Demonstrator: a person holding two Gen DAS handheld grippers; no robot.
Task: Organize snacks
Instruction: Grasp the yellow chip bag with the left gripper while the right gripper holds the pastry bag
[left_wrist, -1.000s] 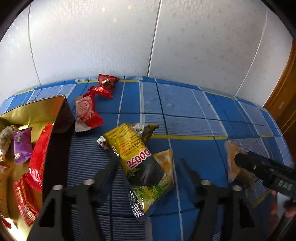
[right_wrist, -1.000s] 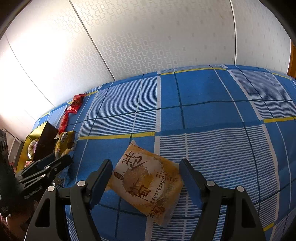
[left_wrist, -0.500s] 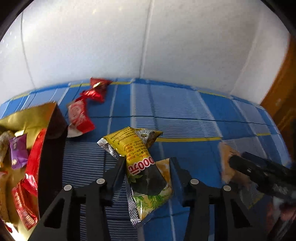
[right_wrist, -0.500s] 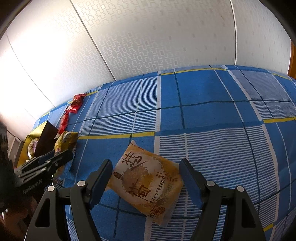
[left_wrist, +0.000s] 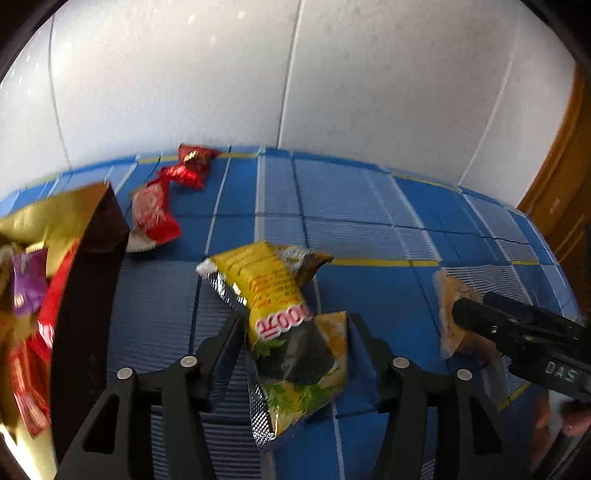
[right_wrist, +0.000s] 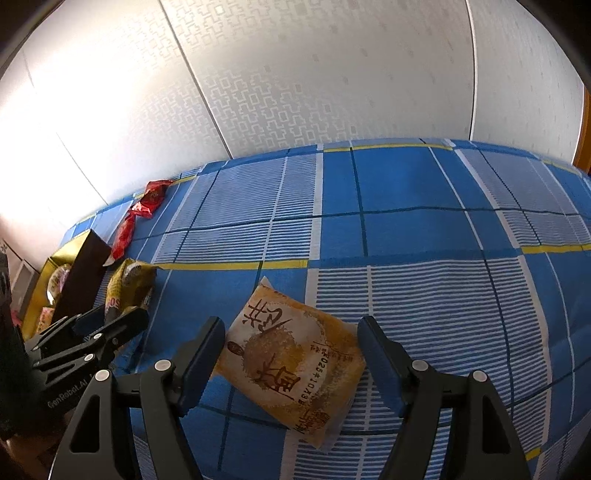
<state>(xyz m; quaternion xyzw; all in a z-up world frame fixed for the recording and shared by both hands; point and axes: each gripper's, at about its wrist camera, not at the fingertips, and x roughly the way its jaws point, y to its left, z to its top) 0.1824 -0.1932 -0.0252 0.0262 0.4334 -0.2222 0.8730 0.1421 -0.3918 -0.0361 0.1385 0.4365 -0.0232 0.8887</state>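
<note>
where the blue checked cloth (left_wrist: 369, 221) meets white wall panels (left_wrist: 332, 74), the left gripper (left_wrist: 297, 339) has its jaws opening around the yellow snack packet (left_wrist: 273, 291), the left pad touching it; a gold box (left_wrist: 55, 214) of snacks stands left. in the right view, the right gripper (right_wrist: 291, 358) stands wide, straddling the tan pastry packet (right_wrist: 291, 354) without pressing it.

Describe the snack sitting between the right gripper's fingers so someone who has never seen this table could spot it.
On the blue checked tablecloth, away from the gold box, lies a flat tan-orange packet. It alone carries large brown brush-style characters.
</note>
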